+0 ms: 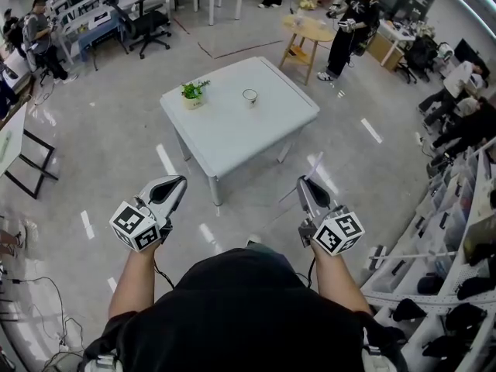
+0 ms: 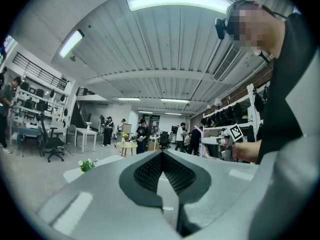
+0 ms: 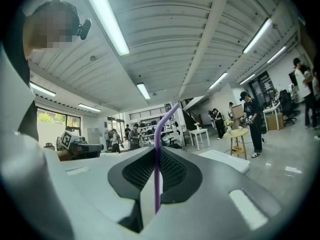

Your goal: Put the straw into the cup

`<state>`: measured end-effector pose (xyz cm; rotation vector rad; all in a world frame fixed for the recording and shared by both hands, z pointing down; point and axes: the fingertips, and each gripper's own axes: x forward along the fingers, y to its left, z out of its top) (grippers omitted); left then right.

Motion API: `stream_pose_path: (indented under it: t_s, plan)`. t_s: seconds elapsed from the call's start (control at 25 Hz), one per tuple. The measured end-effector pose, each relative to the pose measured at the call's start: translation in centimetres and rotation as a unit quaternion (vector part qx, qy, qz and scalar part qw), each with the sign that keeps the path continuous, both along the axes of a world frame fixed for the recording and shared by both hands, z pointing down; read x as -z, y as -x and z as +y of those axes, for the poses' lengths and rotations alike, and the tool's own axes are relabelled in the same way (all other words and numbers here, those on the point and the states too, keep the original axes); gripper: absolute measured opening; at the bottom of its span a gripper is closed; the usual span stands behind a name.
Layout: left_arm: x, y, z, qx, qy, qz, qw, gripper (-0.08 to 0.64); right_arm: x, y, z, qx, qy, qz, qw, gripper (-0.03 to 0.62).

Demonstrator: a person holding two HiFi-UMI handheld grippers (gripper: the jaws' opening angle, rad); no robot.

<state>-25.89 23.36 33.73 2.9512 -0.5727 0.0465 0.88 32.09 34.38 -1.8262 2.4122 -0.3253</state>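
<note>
Our right claw [image 3: 156, 151] clamps thin purple plastic straw [image 3: 157, 176] | our left claw [image 2: 162, 155] closed, empty | small clear cup [image 1: 249, 95] at 12 o'clock on white square worktop [image 1: 232, 134]

We see the thin purple straw [image 3: 156, 179], top bent, upright in the right gripper [image 3: 157, 148]; the small clear cup [image 1: 249, 95] stands far off on the white table [image 1: 232, 134].

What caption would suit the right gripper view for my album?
Right claw shut on a bent purple straw, with people at work beyond.
</note>
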Motion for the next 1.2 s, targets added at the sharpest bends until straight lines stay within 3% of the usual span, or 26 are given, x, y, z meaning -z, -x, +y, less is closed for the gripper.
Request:
stream_pose_path:
  t_s: [0.28,0.48,1.2]
  plan:
    - [-0.1,-0.2,-0.8,-0.003,-0.003,-0.004,1.0,0.002,-0.2,-0.5,-1.2,-0.006,-0.005,-0.012,1.0,0.051]
    - [-0.4,-0.5,-1.9,-0.005,-0.003,-0.006,1.0,0.001,0.2,-0.8,-2.6,-0.002,-0.014,0.003,1.0,0.051]
    - [-2.0,-5.6,-7.3,-0.004,0.014,-0.014,0.9998,0.001,-1.2,-5.6,-8.4,0.003,-0.004,0.014,1.0,0.051]
